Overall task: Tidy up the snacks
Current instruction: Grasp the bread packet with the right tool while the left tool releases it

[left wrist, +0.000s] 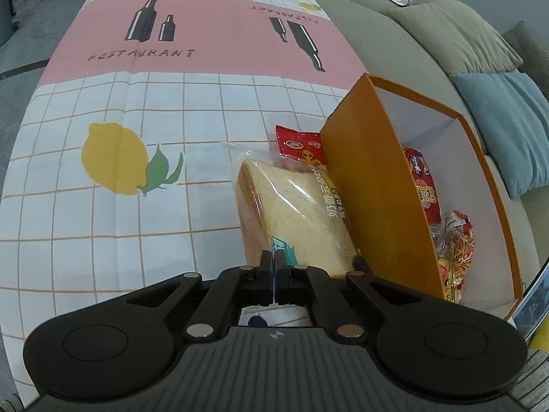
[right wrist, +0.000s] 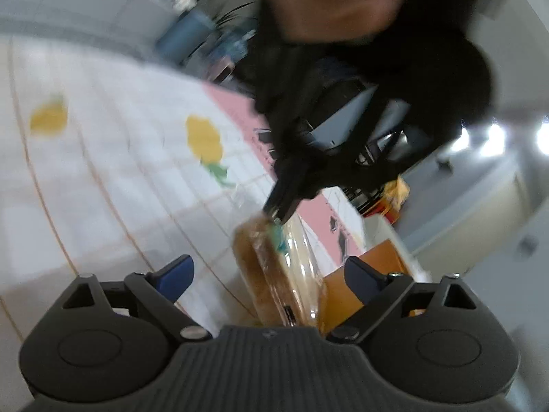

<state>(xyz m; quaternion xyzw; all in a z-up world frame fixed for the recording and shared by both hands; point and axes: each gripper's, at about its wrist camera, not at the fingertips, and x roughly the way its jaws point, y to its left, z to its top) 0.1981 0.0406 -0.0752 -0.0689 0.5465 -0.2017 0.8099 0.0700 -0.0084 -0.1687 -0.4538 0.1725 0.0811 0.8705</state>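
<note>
Left gripper [left wrist: 274, 261] pinched on crinkly clear-wrapped bread [left wrist: 295, 213] — wedge-shaped, soft.

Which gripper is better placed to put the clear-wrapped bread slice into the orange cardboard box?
Left. The left gripper is already shut on the wrapper edge of the clear-wrapped bread slice, right beside the orange cardboard box. The right gripper is open, holding nothing.

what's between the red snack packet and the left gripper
The bagged bread slice fills that stretch in the left wrist view, running from the red snack packet back to the left gripper, which pinches its wrapper edge.
</note>
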